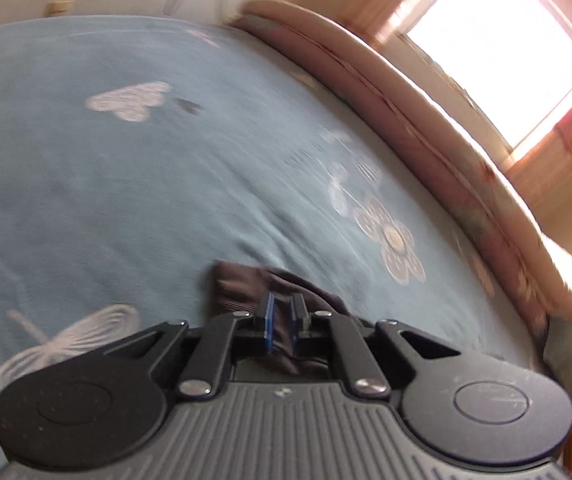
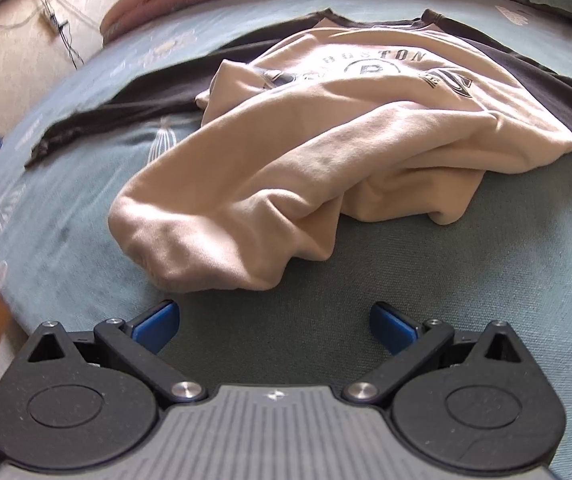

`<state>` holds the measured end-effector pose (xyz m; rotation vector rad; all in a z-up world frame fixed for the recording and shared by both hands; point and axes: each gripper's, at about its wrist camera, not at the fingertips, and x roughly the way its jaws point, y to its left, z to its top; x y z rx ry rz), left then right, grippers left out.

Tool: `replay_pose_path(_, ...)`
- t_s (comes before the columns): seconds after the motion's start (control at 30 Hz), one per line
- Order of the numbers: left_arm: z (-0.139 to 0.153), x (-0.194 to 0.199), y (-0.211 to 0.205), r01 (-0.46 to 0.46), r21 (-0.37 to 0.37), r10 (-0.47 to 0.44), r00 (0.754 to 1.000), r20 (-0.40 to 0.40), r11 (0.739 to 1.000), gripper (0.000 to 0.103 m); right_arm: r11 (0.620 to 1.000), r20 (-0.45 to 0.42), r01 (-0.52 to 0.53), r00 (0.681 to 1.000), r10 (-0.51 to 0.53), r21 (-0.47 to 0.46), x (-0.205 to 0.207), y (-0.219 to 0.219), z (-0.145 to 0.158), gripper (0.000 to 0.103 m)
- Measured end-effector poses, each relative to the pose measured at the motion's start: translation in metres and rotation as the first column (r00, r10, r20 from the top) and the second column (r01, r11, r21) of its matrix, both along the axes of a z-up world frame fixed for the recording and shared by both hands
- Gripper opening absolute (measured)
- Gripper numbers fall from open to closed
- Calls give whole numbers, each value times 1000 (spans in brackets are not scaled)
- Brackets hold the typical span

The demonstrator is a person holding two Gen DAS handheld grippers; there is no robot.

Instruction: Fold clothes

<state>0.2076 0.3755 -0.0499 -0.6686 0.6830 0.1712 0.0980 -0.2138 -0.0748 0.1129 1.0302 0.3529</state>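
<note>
On the pale blue flower-print bed sheet (image 2: 486, 280) lies a crumpled beige cotton sweatshirt (image 2: 326, 152) printed "BOSTON"; right gripper (image 2: 273, 320) fingers apart, left gripper (image 1: 281, 320) fingers clamped on its dark brown ribbed sleeve cuff (image 1: 241, 284).

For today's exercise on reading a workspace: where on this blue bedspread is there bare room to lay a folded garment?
Free: the blue flower-print bedspread between the open right gripper and the bunched cream hem, and ahead of the left gripper, shut on the dark brown sleeve. Crowded: the middle, under the cream sweatshirt with dark sleeves.
</note>
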Motion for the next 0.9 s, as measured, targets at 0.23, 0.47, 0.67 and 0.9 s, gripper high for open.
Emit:
replay_pose_path(0.23,-12,83,-89,266,62,-265,964,-34,962,27,1000,-1,-10,1000,10,-4,-1,-1,0,103)
replay_pose_path(0.47,-63,114,-120,322,49,-312,939,-146,946,28,998,0,-45,999,45,-41,-1,3,-1,103)
replay_pose_path(0.67,-49,81,-116,382,45,-366,908,-205,923,30,998,-40,-55,998,53,-40,12,-4,13,103)
replay_pose_path(0.9,-4,145,-169,526,177,-508,850,-139,832,48,999,24,-20,999,21,-37,27,-18,38,103)
